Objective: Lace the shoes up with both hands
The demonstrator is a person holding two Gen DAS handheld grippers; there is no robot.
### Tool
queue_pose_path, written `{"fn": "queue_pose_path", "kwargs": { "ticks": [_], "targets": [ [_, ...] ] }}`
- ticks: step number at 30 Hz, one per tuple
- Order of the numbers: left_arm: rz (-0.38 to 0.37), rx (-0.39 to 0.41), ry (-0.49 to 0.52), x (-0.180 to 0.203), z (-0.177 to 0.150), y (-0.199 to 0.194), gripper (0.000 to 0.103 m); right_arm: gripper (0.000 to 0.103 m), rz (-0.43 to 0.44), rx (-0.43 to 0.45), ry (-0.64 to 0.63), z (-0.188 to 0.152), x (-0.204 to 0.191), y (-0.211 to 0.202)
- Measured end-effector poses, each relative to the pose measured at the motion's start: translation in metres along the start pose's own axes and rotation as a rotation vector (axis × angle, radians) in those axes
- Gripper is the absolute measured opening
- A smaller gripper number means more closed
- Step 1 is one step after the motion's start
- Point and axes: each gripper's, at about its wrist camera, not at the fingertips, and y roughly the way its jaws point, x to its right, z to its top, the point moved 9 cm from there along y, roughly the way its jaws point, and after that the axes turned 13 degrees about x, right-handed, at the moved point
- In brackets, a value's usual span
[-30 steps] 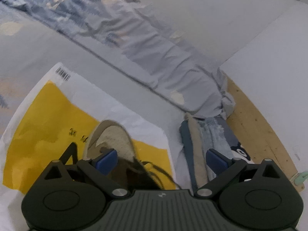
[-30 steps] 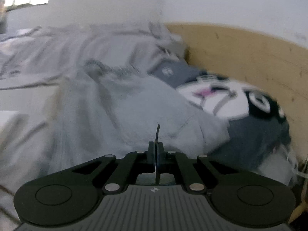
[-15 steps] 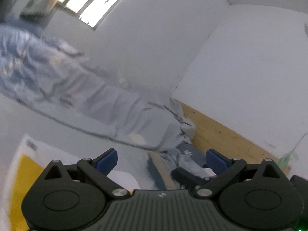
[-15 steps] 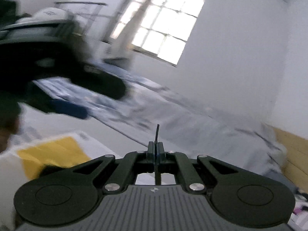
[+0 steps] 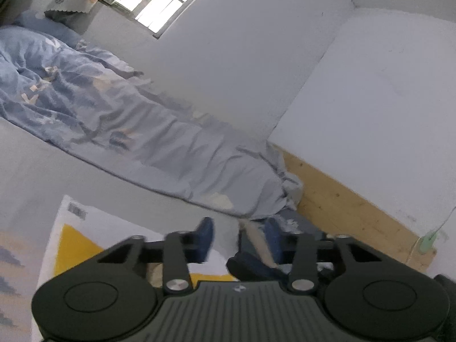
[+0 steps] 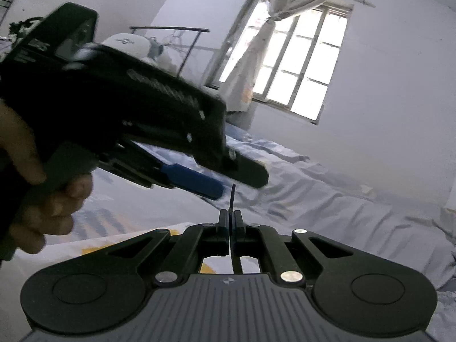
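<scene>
My right gripper [image 6: 230, 220] is shut on a thin black lace end [image 6: 232, 196] that sticks straight up from between its pads. Just above and left of that tip, in the right wrist view, hangs my left gripper [image 6: 225, 181], showing one blue pad [image 6: 193, 181], gripped by a hand [image 6: 42, 196]. In the left wrist view the left gripper [image 5: 238, 238] has its jaws closing, and a gap still shows between the blue pads [image 5: 205, 238] with no lace seen in it. The shoe is hidden under the gripper body.
A white and yellow bag [image 5: 71, 242] lies on the bed below the left gripper. A blue-grey duvet [image 5: 114, 131] runs along the wall, folded denim [image 5: 256, 260] and a wooden board [image 5: 342, 208] sit to the right, and a window [image 6: 299, 57] is ahead.
The left view tilted up off the shoe toward the wall and window, and its jaws narrowed. The right gripper swung from the pillow side to face the left gripper, lace still pinched.
</scene>
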Motion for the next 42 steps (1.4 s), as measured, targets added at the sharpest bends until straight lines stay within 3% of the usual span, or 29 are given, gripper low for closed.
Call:
{"fn": "queue_pose_path", "kwargs": {
  "ticks": [14, 20, 28, 42],
  "targets": [
    [-0.024, 0.007, -0.141, -0.022, 0.006, -0.012, 0.002, 0.001, 0.016, 0.000, -0.035, 0.004, -0.014, 0.014],
    [-0.025, 0.013, -0.200, -0.029, 0.007, -0.011, 0.000, 0.001, 0.006, -0.006, -0.031, 0.002, -0.013, 0.012],
    [-0.010, 0.004, -0.138, -0.025, 0.005, -0.010, 0.000, 0.002, -0.001, -0.022, -0.038, -0.003, -0.014, 0.006],
    [-0.020, -0.015, -0.132, -0.020, 0.002, -0.009, 0.000, 0.001, -0.007, -0.018, -0.035, -0.002, -0.016, -0.004]
  ]
}}
